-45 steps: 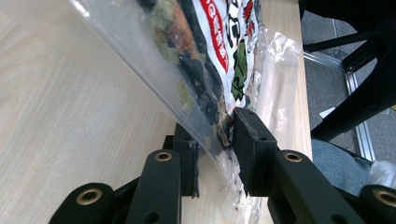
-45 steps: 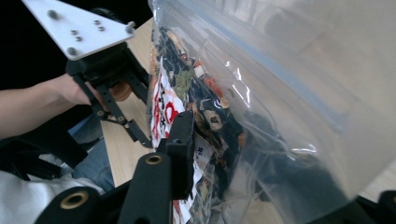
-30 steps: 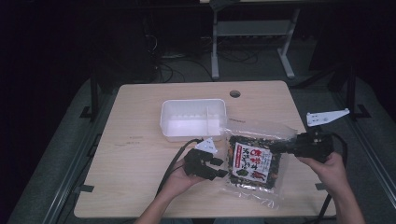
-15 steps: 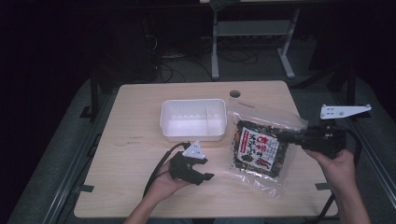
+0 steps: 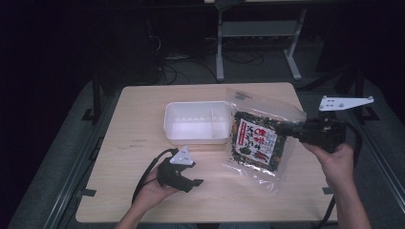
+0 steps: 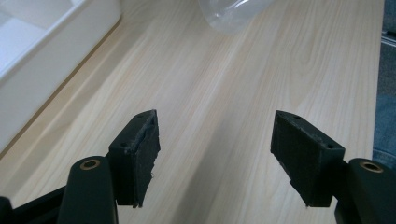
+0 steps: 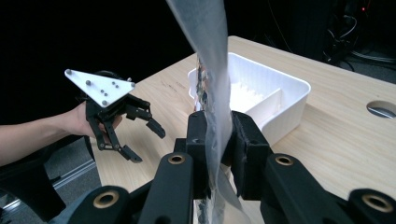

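Observation:
A clear bag of dark snack with a red and white label (image 5: 255, 143) hangs tilted over the table's right half, its lower end touching the wood. My right gripper (image 5: 282, 128) is shut on the bag's right edge, and the film (image 7: 215, 116) runs up between the pressed jaws of my right gripper (image 7: 217, 133). My left gripper (image 5: 195, 183) lies low near the front left, apart from the bag. The jaws of my left gripper (image 6: 215, 135) have just been opening and stand wide over bare wood, with nothing between them. A white divided container (image 5: 172, 125) sits mid-table.
The container's wall (image 6: 42, 88) is close on one side of the left gripper, and a bag corner (image 6: 233, 16) lies ahead of it. A round hole (image 7: 380, 108) marks the far tabletop. A metal stand (image 5: 258, 33) and cables lie behind the table.
The left gripper has let go of the bag, opened and drawn back to the left. The right gripper has risen and moved right, lifting the bag's edge so the bag tilts up.

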Motion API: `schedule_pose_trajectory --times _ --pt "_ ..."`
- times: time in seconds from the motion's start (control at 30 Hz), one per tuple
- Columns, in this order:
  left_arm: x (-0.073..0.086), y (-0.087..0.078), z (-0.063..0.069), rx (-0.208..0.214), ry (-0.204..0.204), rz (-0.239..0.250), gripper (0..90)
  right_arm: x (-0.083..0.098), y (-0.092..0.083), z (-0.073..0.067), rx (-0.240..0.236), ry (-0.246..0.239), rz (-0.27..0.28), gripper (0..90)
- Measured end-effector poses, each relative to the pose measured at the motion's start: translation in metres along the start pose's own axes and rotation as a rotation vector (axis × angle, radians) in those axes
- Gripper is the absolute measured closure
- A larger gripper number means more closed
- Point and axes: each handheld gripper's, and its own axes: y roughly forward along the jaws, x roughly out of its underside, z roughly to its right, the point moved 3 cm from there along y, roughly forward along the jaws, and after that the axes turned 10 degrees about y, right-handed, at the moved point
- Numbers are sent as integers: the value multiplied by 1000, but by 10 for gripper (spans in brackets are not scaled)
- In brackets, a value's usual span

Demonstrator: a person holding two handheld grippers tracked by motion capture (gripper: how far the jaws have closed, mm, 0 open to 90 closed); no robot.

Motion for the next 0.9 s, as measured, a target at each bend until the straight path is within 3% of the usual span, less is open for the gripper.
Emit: schedule_pose_trajectory --times 0.5,0.9 --pt "28 -17 -1 -32 -27 -17 273 -23 28 -9 3 -14 24 776" --pt "43 -28 -4 -55 -56 -7 267 -50 53 -19 32 -44 33 777"
